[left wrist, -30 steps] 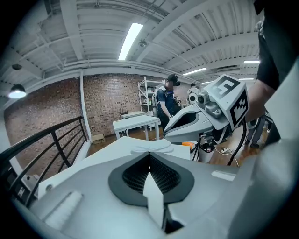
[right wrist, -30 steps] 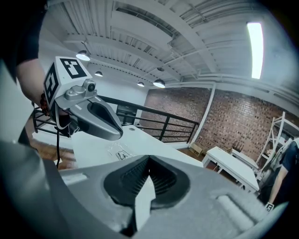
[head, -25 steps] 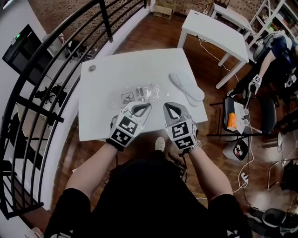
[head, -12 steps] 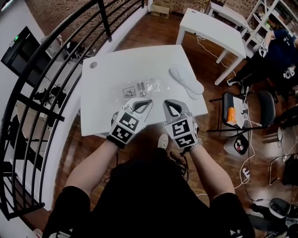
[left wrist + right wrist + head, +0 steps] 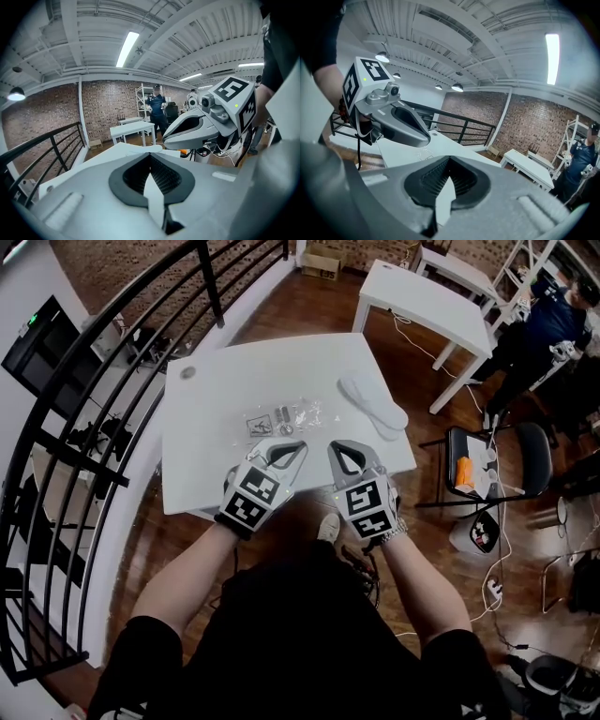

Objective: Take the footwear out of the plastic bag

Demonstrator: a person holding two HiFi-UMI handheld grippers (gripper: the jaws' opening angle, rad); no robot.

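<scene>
Footwear (image 5: 373,401), pale flat slippers, lies bare on the white table (image 5: 211,470) close to its right edge, toward the far right corner and well apart from the plastic bag (image 5: 285,417). The bag is a crumpled clear sheet with small dark printed patches, sitting around the table's middle and a little nearer the near edge. It looks flat and emptied, though whether anything small remains inside is too fine to tell.

The left gripper (image 5: 294,447) and the right gripper (image 5: 336,448) hang side by side over the near edge, tips toward the bag but not touching it. In each gripper view the jaws are pressed together with nothing between them.

Judged from this layout, the removal itself looks finished, and the step in hand is to end cleanly. Doing that well means keeping both grippers closed and lifted clear of the bag, because the light film would drag or flip at the slightest brush. A reach toward the right edge is best avoided, since the slippers lie close enough to it that a nudge could send them over. If the bag must be checked, one gripper should pin a corner while the other lifts the opposite side slowly.
</scene>
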